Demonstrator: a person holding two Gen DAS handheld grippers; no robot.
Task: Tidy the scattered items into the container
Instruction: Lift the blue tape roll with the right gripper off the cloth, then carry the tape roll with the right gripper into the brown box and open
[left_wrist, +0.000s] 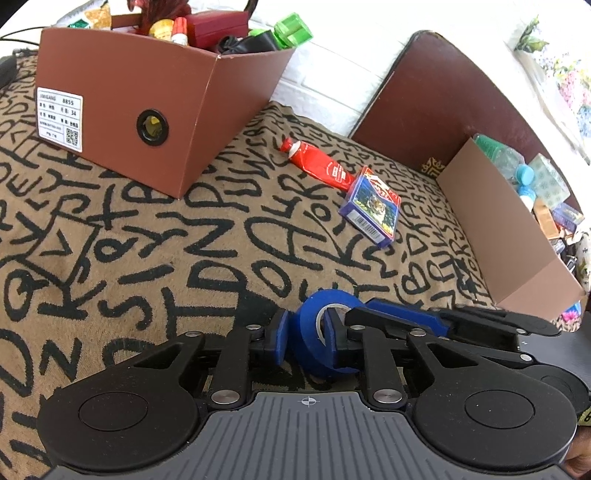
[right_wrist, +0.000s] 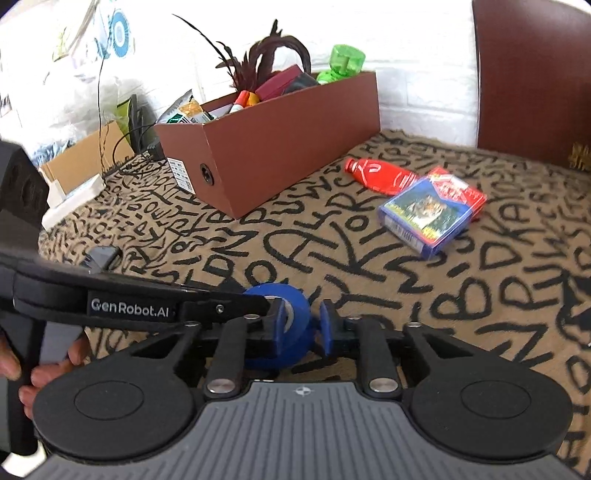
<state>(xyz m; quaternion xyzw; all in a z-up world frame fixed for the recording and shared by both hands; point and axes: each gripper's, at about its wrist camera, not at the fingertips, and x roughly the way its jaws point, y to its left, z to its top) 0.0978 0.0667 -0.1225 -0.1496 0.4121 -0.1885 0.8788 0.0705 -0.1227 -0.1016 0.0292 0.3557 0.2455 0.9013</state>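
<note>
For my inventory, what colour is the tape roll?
Blue tape roll, clearest in the left wrist view.

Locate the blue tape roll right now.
The blue tape roll sits low centre in both wrist views, on the lettered cloth, between the left tool and right tool, nearer than the card box.

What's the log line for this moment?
both tools on blue tape roll | toothpaste tube, card box loose | brown box part full

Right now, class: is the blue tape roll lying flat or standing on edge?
On edge: the blue tape roll stands upright, core hole facing sideways.
</note>
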